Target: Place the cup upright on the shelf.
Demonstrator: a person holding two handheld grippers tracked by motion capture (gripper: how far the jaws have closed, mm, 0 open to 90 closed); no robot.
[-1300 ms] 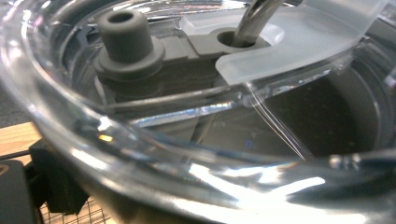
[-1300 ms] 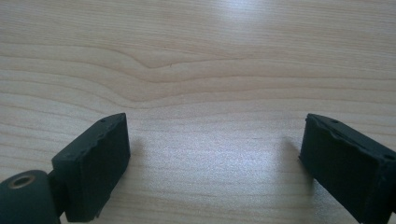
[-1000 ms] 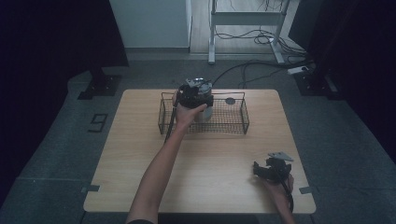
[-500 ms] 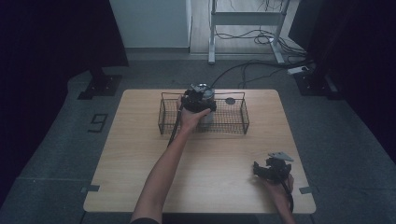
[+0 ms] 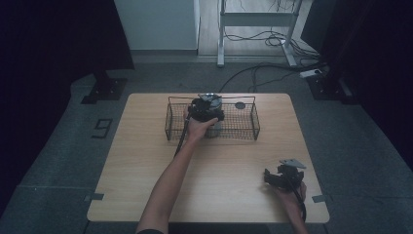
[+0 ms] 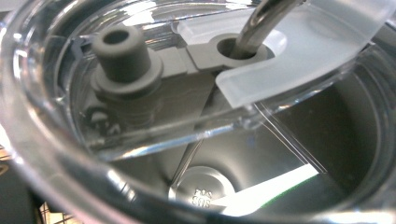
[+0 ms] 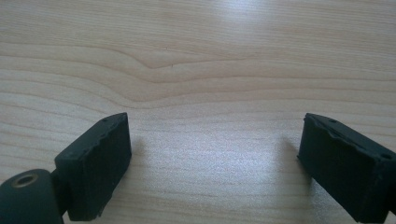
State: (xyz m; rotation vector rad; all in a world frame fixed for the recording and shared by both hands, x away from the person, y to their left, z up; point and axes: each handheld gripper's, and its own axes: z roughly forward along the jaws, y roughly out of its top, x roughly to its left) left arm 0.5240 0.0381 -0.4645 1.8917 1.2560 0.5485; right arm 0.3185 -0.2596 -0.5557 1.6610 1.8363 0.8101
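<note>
One cup is the job right now — a steel tumbler (image 5: 213, 117) with a clear lid (image 6: 140, 93) and a metal straw (image 6: 261, 23), sitting inside the wire basket (image 5: 243, 127) at the far side of the wooden table (image 5: 219, 170). Your left gripper (image 5: 207, 111) is right on top of it, and its camera looks straight down through the lid, but you cannot tell from the pictures if its jaws are clenched on the cup or loose. Your right gripper (image 7: 212, 163) rests near the table's front edge — jaws wide apart, nothing in them. It looks like you are setting the tumbler down in the basket. Next, make sure it stands flat, then let go gently and lift straight up.
</note>
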